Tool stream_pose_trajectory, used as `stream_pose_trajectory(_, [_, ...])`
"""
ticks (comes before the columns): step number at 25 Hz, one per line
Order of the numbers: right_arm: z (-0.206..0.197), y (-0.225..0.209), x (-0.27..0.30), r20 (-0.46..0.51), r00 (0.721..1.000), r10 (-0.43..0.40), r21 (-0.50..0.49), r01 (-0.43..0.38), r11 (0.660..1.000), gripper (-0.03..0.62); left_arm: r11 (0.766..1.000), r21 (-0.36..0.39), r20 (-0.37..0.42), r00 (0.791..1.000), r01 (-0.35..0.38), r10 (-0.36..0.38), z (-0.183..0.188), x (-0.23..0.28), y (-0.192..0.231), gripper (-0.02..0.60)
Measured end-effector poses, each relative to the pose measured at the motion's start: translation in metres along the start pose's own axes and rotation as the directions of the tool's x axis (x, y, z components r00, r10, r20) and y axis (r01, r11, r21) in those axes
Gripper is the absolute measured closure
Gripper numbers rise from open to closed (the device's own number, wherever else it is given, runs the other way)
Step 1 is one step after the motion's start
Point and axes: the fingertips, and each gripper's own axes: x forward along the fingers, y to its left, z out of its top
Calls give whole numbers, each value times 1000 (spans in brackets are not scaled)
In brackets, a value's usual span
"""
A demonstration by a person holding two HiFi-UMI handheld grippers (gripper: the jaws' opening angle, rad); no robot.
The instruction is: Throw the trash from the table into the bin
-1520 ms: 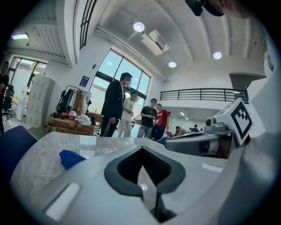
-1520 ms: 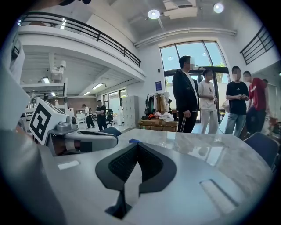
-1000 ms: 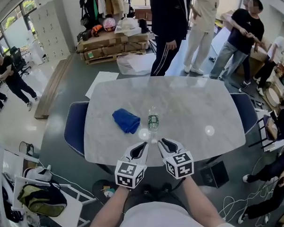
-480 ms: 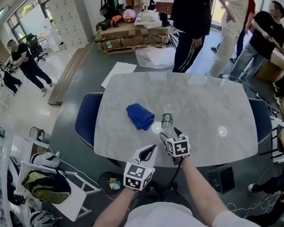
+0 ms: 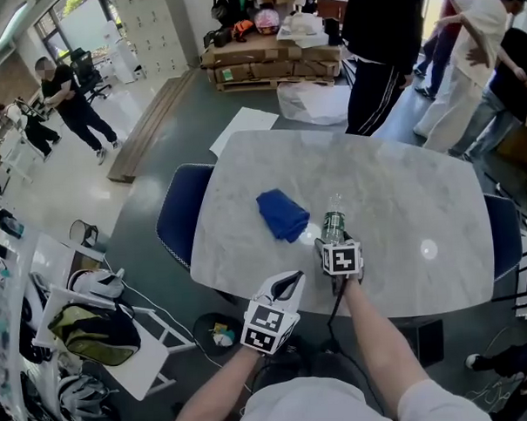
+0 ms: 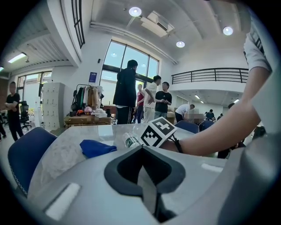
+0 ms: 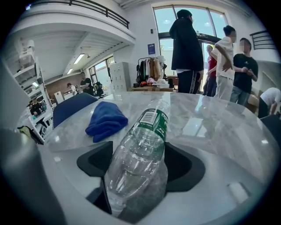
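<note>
A clear plastic bottle [image 5: 334, 221] with a green label stands near the front edge of the marble table [image 5: 402, 182]. My right gripper [image 5: 333, 244] is shut on its lower body. In the right gripper view the bottle [image 7: 140, 149] fills the gap between the jaws, its neck pointing away. A crumpled blue cloth [image 5: 283, 215] lies just left of the bottle on the table. My left gripper [image 5: 293, 281] hangs at the table's front edge, shut and empty, below and left of the right one. A dark round bin [image 5: 218, 332] sits on the floor under the table's front left.
Blue chairs stand at the table's left [image 5: 181, 218] and right [image 5: 511, 229] ends. People [image 5: 383, 52] stand beyond the far edge. A white rack with bags [image 5: 103, 330] stands on the floor at the left. A black box [image 5: 426, 338] sits under the table.
My right gripper has gone forward to the bottle and closed on it. The left gripper has dropped back slightly toward the table edge. The head view has swung to the left.
</note>
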Motion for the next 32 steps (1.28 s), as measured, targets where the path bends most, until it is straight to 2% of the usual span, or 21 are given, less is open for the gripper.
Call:
stream_pose_trajectory(5, [-3,0,-2,-12,1000,27,-14,-27,1000,228,1000,-13,-8,1000,8,-8,-4,2,-2,580])
stream_pose_trajectory(9, [-3,0,-18,50,998,47,-9,-47,999,232,999,-6,-6,999,36,-36,-7,8,-8,581])
stream_pose_trajectory(15, [-24,-27,-70,128,992,24,32,-28,999,232,988,26,-18,988,154,-154,-10,25,-46,581])
stream_pose_trajectory(20, [-52,-65,-122,179,982,-54,95,37,995,232,958,76,-30,961,277,-275,-10,43,-93,580])
stream_pose_trajectory(23, [-70,-94,-155,203,971,-125,158,94,983,232,924,107,-44,931,366,-363,-7,58,-129,580])
stream_pose_trajectory(25, [-88,-114,-182,204,961,-185,213,141,967,232,894,122,-65,902,431,-427,-8,65,-158,580])
stream_pose_trajectory(29, [-135,-158,-240,191,933,-306,323,235,917,232,821,142,-119,833,554,-541,-15,80,-224,580])
stream_pose_trajectory(32, [-178,-193,-281,166,905,-392,405,300,864,231,755,160,-170,771,636,-614,-24,89,-277,581])
